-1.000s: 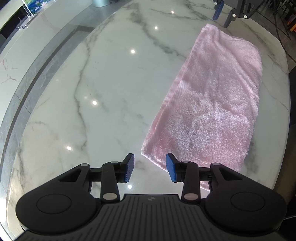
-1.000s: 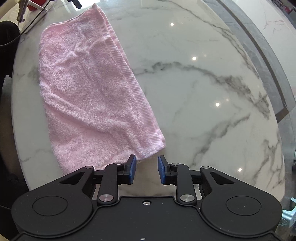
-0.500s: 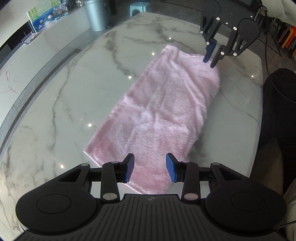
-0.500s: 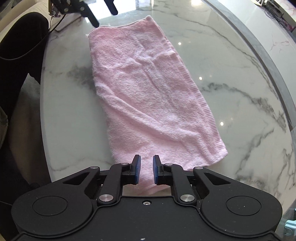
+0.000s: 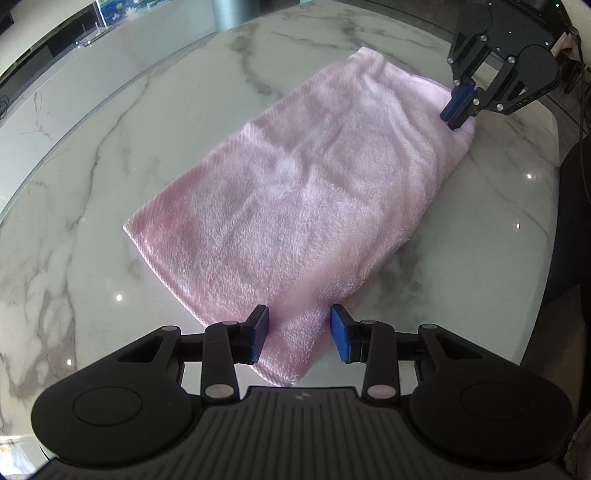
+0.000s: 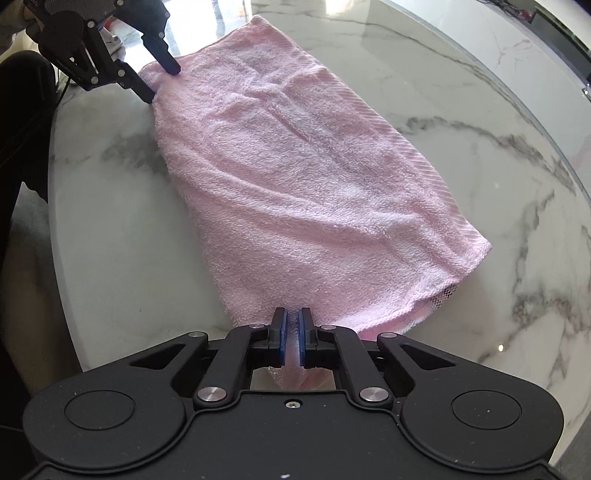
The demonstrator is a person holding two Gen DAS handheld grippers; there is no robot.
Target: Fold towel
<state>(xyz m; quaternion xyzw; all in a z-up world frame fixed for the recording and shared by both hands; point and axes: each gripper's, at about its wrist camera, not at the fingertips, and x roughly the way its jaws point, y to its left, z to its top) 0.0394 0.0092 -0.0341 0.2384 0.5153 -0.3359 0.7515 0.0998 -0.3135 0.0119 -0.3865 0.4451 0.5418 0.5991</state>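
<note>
A pink towel (image 5: pixel 314 184) (image 6: pixel 295 166), folded into a long strip, lies flat on the round marble table (image 5: pixel 92 184) (image 6: pixel 480 110). My left gripper (image 5: pixel 299 332) points down over one end corner. Its blue pads stand apart on either side of the cloth, so it is open. The right wrist view shows this left gripper (image 6: pixel 160 83) straddling that far corner. My right gripper (image 6: pixel 291 338) is shut on the corner at the other end, with pink cloth pinched between its pads. In the left wrist view the right gripper (image 5: pixel 456 114) grips the towel's far corner.
The table's curved edge runs close to the towel on the person's side. A dark-clothed leg (image 5: pixel 576 221) (image 6: pixel 22 110) is just beyond that edge. On the other side of the towel is bare marble. A grey bin (image 5: pixel 229 11) stands past the table.
Both grippers have swung in from beside the towel to its two end corners and come lower. The right jaws have shut on their corner. The left jaws now straddle theirs.
</note>
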